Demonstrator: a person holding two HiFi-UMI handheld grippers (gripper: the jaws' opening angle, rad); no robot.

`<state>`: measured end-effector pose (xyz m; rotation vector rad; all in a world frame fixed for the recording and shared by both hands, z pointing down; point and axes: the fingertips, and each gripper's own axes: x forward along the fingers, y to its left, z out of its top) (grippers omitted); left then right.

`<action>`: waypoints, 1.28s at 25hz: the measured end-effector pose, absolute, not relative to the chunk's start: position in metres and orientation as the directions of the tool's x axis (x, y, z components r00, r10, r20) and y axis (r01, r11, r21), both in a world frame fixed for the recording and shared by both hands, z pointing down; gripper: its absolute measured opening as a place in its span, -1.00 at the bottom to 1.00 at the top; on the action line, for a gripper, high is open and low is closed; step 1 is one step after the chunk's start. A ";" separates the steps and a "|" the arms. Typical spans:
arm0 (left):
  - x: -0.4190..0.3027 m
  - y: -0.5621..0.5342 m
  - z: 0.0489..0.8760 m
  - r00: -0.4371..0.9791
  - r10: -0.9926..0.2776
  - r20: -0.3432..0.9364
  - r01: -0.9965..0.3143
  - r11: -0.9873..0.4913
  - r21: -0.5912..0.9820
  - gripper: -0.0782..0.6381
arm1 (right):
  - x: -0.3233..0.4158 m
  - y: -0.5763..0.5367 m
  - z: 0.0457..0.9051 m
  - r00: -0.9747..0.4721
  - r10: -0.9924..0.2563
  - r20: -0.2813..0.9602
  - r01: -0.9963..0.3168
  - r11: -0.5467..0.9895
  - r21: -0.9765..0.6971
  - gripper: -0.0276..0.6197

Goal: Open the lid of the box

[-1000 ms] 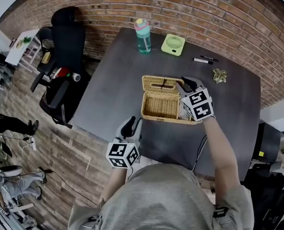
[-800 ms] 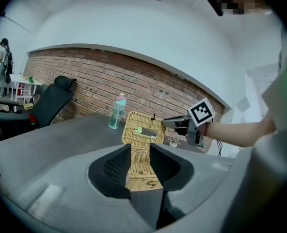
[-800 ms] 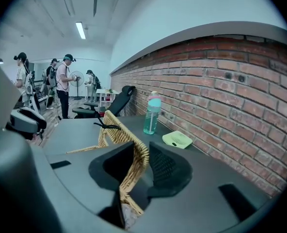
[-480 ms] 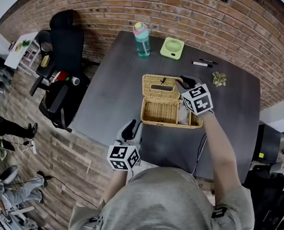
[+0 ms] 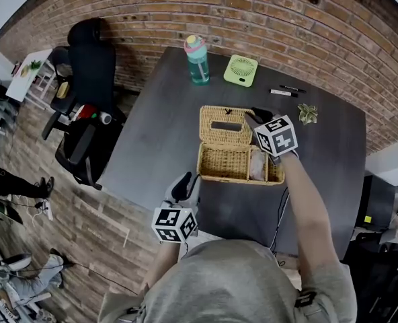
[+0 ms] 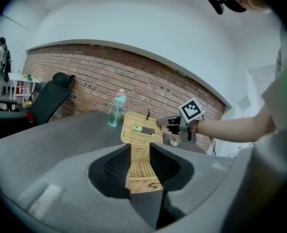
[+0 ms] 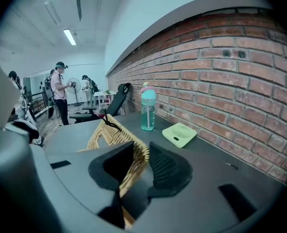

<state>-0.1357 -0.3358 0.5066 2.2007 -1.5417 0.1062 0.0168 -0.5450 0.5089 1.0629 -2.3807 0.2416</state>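
A woven wicker box (image 5: 226, 161) stands mid-table with its lid (image 5: 224, 125) swung up and tilted back. My right gripper (image 5: 254, 118) is shut on the lid's right edge; in the right gripper view the wicker rim (image 7: 134, 165) sits pinched between its two pads (image 7: 142, 152). My left gripper (image 5: 183, 184) hovers over the table's near edge, short of the box and apart from it, open with nothing held. Through its jaws (image 6: 141, 165) the box (image 6: 142, 171), the raised lid (image 6: 139, 129) and the right gripper (image 6: 167, 122) show ahead. A pale object (image 5: 257, 165) lies inside the box.
A teal bottle (image 5: 197, 59), a green fan (image 5: 241, 70), pens (image 5: 283, 91) and a small green crumpled object (image 5: 308, 112) lie along the far side of the dark table (image 5: 158, 133). A black office chair (image 5: 85, 66) stands left of it; a brick wall runs behind.
The right gripper has moved farther from me with the lid, which now stands more upright, showing more of the box's inside. The left gripper has barely moved.
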 end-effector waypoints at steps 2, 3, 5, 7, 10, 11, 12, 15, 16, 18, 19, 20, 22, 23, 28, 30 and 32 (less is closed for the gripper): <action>-0.134 -0.338 0.508 0.375 -0.872 0.315 -0.907 -0.276 0.318 -0.45 | 0.017 -0.550 0.513 -0.560 -0.638 0.529 -0.737 0.675 0.033 -0.60; -0.133 -0.340 0.509 0.377 -0.870 0.317 -0.906 -0.276 0.319 -0.45 | 0.018 -0.552 0.516 -0.561 -0.635 0.531 -0.739 0.674 0.024 -0.60; -0.132 -0.342 0.511 0.380 -0.867 0.321 -0.905 -0.278 0.321 -0.45 | 0.018 -0.556 0.520 -0.565 -0.629 0.534 -0.742 0.670 0.005 -0.60; -0.132 -0.344 0.513 0.382 -0.865 0.325 -0.905 -0.279 0.321 -0.45 | 0.018 -0.560 0.525 -0.568 -0.624 0.536 -0.745 0.667 -0.014 -0.60; -0.132 -0.347 0.516 0.383 -0.862 0.331 -0.905 -0.278 0.323 -0.45 | 0.019 -0.566 0.534 -0.568 -0.618 0.544 -0.752 0.658 -0.039 -0.59; -0.132 -0.348 0.517 0.383 -0.862 0.333 -0.904 -0.278 0.324 -0.45 | 0.019 -0.568 0.537 -0.567 -0.616 0.547 -0.754 0.655 -0.045 -0.59; -0.132 -0.349 0.518 0.384 -0.861 0.334 -0.904 -0.277 0.325 -0.45 | 0.019 -0.570 0.540 -0.565 -0.614 0.551 -0.756 0.652 -0.049 -0.59; -0.132 -0.352 0.519 0.385 -0.859 0.337 -0.904 -0.277 0.327 -0.45 | 0.019 -0.575 0.547 -0.558 -0.607 0.565 -0.760 0.647 -0.055 -0.58; -0.132 -0.353 0.519 0.385 -0.859 0.337 -0.903 -0.277 0.327 -0.45 | 0.019 -0.576 0.550 -0.556 -0.606 0.569 -0.761 0.647 -0.055 -0.58; -0.132 -0.354 0.518 0.385 -0.859 0.336 -0.903 -0.277 0.328 -0.45 | 0.020 -0.578 0.554 -0.550 -0.604 0.577 -0.763 0.644 -0.055 -0.58; -0.132 -0.354 0.518 0.385 -0.859 0.336 -0.903 -0.277 0.327 -0.45 | 0.020 -0.578 0.556 -0.546 -0.604 0.581 -0.765 0.641 -0.054 -0.58; -0.132 -0.355 0.518 0.386 -0.859 0.336 -0.903 -0.278 0.326 -0.45 | 0.020 -0.579 0.558 -0.542 -0.604 0.584 -0.768 0.638 -0.053 -0.58; -0.132 -0.355 0.518 0.387 -0.859 0.336 -0.903 -0.280 0.325 -0.45 | 0.021 -0.580 0.562 -0.535 -0.605 0.589 -0.773 0.633 -0.052 -0.58; -0.132 -0.355 0.518 0.387 -0.859 0.336 -0.903 -0.280 0.324 -0.45 | 0.021 -0.580 0.563 -0.533 -0.605 0.591 -0.774 0.631 -0.053 -0.58; -0.131 -0.349 0.517 0.391 -0.857 0.336 -0.903 -0.286 0.321 -0.45 | 0.022 -0.577 0.564 -0.525 -0.613 0.591 -0.783 0.620 -0.051 -0.58; -0.131 -0.350 0.518 0.394 -0.855 0.337 -0.902 -0.289 0.321 -0.45 | 0.021 -0.580 0.565 -0.514 -0.620 0.593 -0.788 0.615 -0.040 -0.58; -0.131 -0.352 0.518 0.394 -0.855 0.337 -0.902 -0.290 0.320 -0.45 | 0.021 -0.582 0.564 -0.501 -0.631 0.592 -0.795 0.607 -0.026 -0.58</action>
